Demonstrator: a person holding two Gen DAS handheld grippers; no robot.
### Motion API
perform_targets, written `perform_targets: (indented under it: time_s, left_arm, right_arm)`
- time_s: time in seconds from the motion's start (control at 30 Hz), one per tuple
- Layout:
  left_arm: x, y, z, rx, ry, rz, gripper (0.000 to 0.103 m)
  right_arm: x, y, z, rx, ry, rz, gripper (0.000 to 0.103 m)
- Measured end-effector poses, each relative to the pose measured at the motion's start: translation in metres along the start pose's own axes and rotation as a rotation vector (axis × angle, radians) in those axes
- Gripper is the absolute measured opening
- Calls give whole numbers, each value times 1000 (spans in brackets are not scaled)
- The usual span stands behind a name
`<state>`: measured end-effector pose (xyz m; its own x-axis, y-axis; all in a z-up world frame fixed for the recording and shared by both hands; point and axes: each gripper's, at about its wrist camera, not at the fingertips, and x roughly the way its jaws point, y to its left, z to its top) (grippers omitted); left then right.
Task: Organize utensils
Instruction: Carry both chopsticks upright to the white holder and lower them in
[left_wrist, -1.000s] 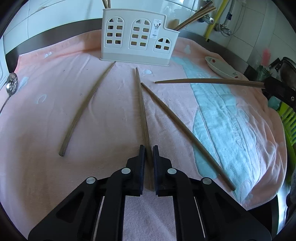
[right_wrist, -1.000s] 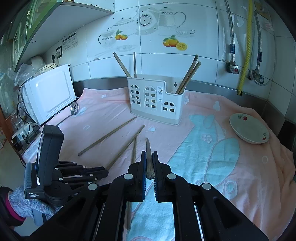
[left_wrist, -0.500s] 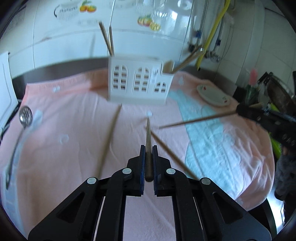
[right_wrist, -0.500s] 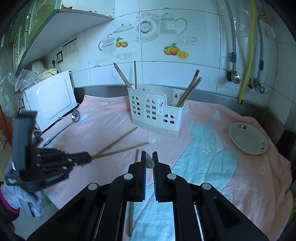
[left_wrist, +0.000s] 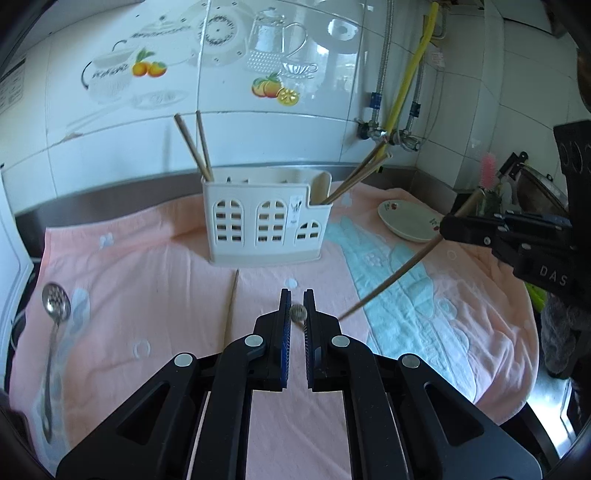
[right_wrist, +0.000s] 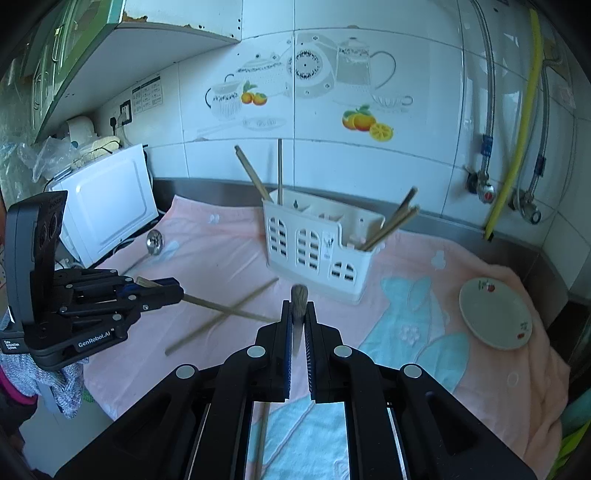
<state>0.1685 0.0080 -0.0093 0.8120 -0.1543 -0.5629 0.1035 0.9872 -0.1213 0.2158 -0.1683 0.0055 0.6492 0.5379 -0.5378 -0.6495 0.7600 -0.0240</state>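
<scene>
Both hand-held grippers are up off the surface right now, each clamped on one chopstick. The left hand-held gripper (left_wrist: 297, 312) has its jaws pinched on a chopstick (left_wrist: 298, 314) that points nearly straight at its own camera, so only the round end shows there; from the right wrist view that stick (right_wrist: 225, 305) runs out over the pink towel (right_wrist: 221, 254). The right hand-held gripper (right_wrist: 298, 314) grips a second chopstick (right_wrist: 298, 295) the same way, and from the left wrist view that one (left_wrist: 391, 280) slants down towards the towel with its tip near the blue patch.

The white holder (left_wrist: 264, 225) with the little arched windows stands upright at the back of the towel, near the tiled wall. It has two chopsticks (left_wrist: 194, 146) sticking up at its left end and a few more (left_wrist: 354, 177) leaning out of the lower right compartment.

One chopstick (left_wrist: 232, 306) lies flat on the towel in front of the holder. A slotted metal spoon (left_wrist: 55, 306) lies at the left edge, and a small dish (left_wrist: 408, 221) sits to the right of the holder.
</scene>
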Motion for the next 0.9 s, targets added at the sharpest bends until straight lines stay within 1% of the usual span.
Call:
perform_targets:
  time_s: [0.17, 0.27, 0.43, 0.63, 0.77, 0.9]
  left_arm:
    - [-3, 3, 25, 26, -14, -10, 5]
    - [-4, 5, 40, 34, -22, -13, 5]
    - [-9, 6, 72, 67, -54, 0, 5]
    - [-17, 6, 119, 96, -120, 25, 5]
    - [-22, 6, 156, 104, -183, 40, 5]
    - [-21, 10, 183, 102, -235, 65, 5]
  right_arm:
    - [-1, -7, 27, -10, -11, -12, 6]
    - [-2, -15, 47, 5, -26, -15, 6]
    - [-5, -29, 87, 22, -68, -34, 6]
    - [0, -48, 129, 45, -110, -83, 6]
    - [14, -61, 143, 72, -116, -106, 6]
    - [32, -68, 148, 89, -94, -110, 6]
